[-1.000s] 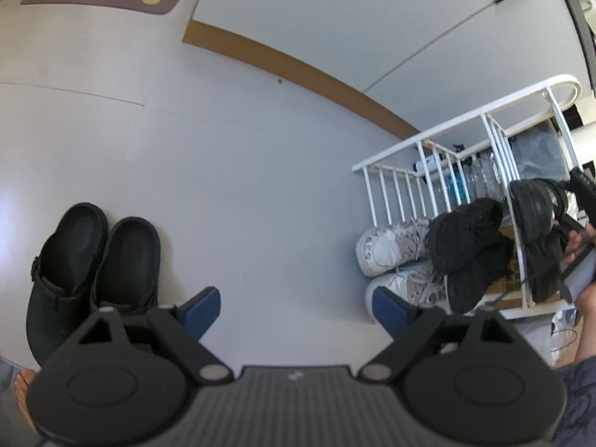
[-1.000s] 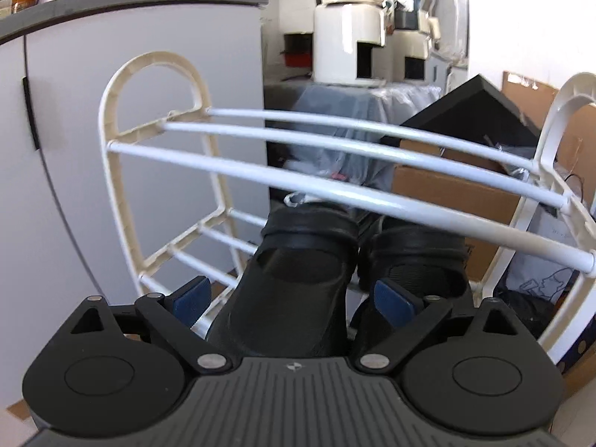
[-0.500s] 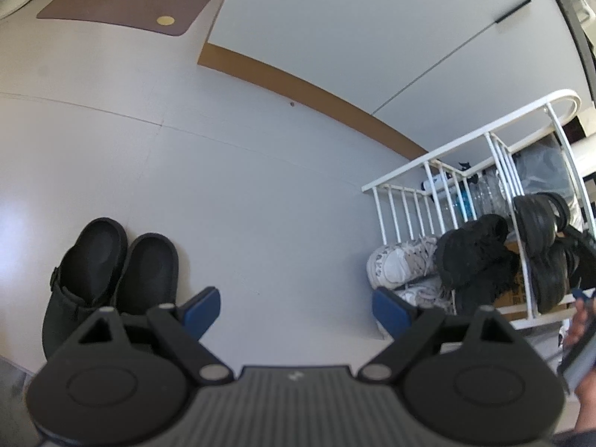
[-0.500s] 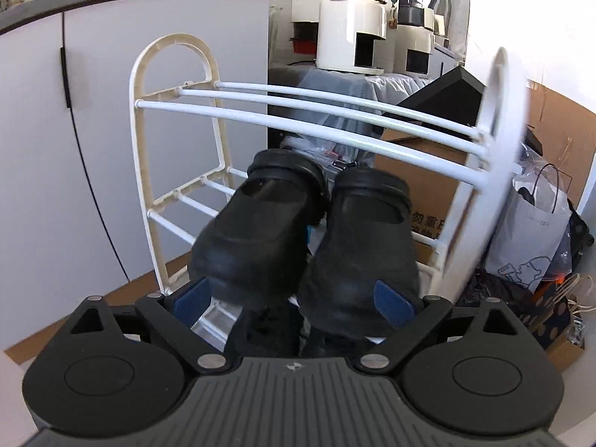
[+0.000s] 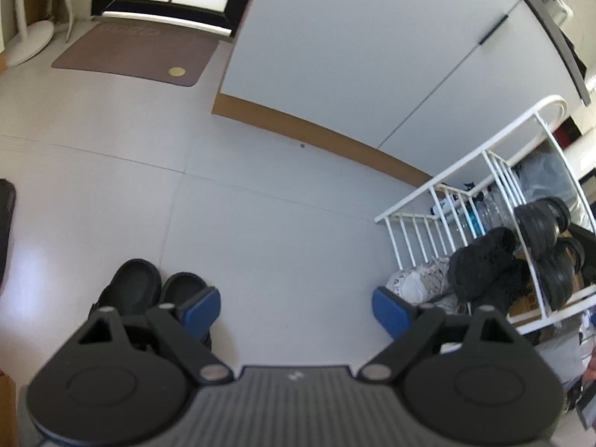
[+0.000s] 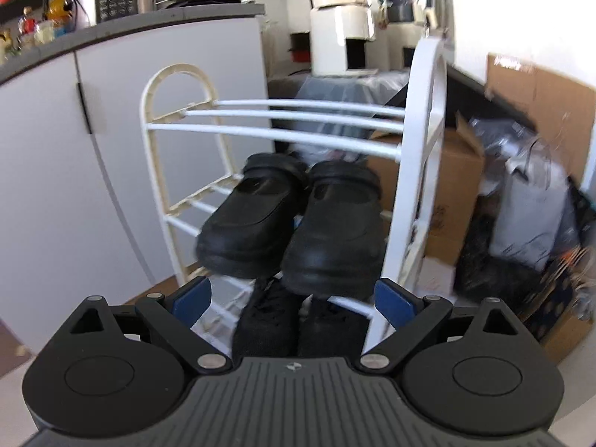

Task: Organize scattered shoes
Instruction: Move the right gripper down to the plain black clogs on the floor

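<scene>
**Clogs on the rack, clogs on the floor**

Here, a pair of black clogs (image 6: 294,223) sits on the middle tier of the white shoe rack (image 6: 421,171), toes hanging past the front rail, uppers smooth and slightly glossy with rounded toes and a strap folded over each heel. Below them on the rack lie two black lace-up sneakers (image 6: 268,320) of matte woven fabric, and the left wrist view shows white sneakers (image 5: 417,283) on the tier under those. The rack itself is thin tubular rails set between two arched plastic end frames, one white, the other yellowed cream.

Well away from the rack, a second pair of black clogs (image 5: 156,290) stands side by side on the pale, smooth floor (image 5: 260,231), partly hidden behind the left hand-held gripper (image 5: 294,307). Its blue-padded fingers (image 5: 201,305) are spread wide with nothing between them. The right hand-held gripper (image 6: 294,300) faces the rack, its jaws likewise apart and empty, not touching the clogs.

Behind the rack stand brown cardboard boxes (image 6: 458,182) and crinkled plastic bags. Beside it runs a flat grey cabinet (image 6: 56,186) under a worktop (image 6: 149,22) carrying a black cooker with a button panel; its lettering is too blurred to read. A brown doormat (image 5: 138,52) with a round yellow mark lies far from the rack.
</scene>
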Motion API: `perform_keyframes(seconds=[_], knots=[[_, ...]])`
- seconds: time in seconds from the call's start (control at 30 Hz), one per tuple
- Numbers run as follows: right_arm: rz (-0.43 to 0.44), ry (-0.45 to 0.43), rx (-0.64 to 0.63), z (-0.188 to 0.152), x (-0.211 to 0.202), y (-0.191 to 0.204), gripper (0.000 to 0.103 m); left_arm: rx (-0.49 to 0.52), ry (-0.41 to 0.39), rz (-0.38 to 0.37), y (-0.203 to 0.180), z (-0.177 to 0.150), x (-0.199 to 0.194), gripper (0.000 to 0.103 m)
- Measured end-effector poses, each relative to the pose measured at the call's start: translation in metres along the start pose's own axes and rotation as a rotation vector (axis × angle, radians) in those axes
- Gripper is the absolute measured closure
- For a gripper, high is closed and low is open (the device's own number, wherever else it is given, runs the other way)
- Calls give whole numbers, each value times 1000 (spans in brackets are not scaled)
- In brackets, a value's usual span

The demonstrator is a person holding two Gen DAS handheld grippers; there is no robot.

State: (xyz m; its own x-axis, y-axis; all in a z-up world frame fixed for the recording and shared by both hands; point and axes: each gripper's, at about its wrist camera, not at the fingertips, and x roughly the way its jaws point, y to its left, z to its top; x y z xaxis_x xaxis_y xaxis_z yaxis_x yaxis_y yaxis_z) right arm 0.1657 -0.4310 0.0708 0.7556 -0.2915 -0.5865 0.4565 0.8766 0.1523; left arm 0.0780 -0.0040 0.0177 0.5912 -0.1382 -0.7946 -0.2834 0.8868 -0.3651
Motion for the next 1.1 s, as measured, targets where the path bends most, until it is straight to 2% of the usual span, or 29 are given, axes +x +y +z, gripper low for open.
perform_keyframes(seconds=[0.1,0.2,0.37,0.47,0.57,0.63,0.87,1.1], knots=[[9,-15,-28,-7,-9,1,6,-7,-5,-3,6,-4,-6,13],[48,-19,-92,-14,-19,10,6,-31,8,-36,14,-11,-12,12],[92,-13,-108,-28,-33,15,6,25,11,-37,11,-19,-19,12],[130,22,-103,-38,-40,19,6,91,2,-39,5,-20,-20,12],[185,41,-144,-48,-46,30,6,141,-1,-5,7,-24,-21,12],[218,51,-172,-54,-50,37,6,126,16,-7,14,-25,-20,12],[251,114,-140,-72,-50,42,6,74,30,30,44,-27,-21,12],[215,114,-129,-84,-46,40,6,56,25,40,61,-29,-29,12]])
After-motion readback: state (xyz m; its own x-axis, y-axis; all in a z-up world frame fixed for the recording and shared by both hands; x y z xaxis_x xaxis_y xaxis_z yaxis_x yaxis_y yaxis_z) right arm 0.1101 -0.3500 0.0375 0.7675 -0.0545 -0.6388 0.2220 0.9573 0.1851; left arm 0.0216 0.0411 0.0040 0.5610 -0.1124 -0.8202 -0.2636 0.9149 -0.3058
